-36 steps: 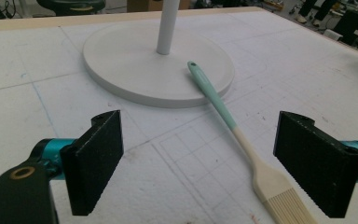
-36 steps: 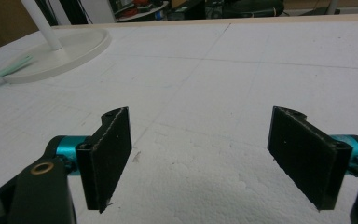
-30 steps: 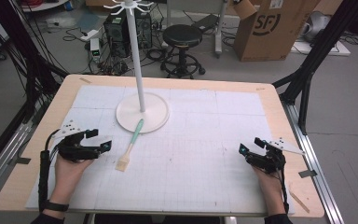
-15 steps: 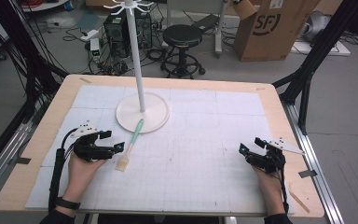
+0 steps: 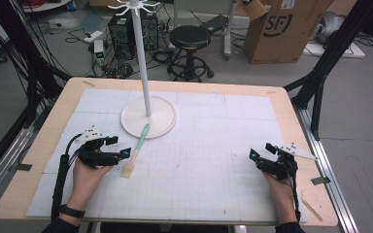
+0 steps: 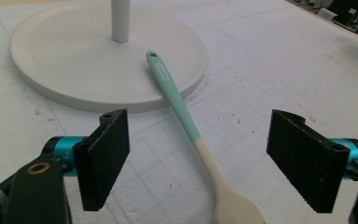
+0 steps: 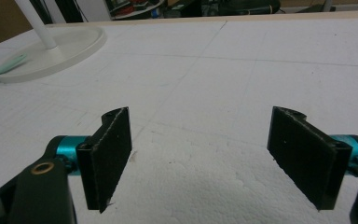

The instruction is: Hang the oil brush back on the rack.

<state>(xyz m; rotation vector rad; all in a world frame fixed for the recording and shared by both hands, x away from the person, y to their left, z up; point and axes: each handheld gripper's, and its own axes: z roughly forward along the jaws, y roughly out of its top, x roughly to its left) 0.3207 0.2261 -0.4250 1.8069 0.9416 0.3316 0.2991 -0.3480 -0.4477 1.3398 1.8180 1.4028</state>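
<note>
One brush (image 5: 136, 151) lies on the white gridded mat (image 5: 209, 160). Its teal handle end rests on the rim of the stand base (image 5: 148, 117); its cream bristle end lies on the mat toward me. There is one stand: a round white base with a single white pole (image 5: 142, 60) rising from it.

I hold two grippers. My left gripper (image 5: 124, 153) sits just beside the brush's bristle end. In the left gripper view, its two black pads (image 6: 103, 156) stand wide apart, with the brush's cream neck (image 6: 213, 163) lying between them, untouched by either pad. Those jaws have just been closing slightly and remain wide.

My right gripper (image 5: 261, 154) rests near the right edge of the mat, well apart from the brush. Its two pads (image 7: 109, 154) stand wide, over bare mat
</note>
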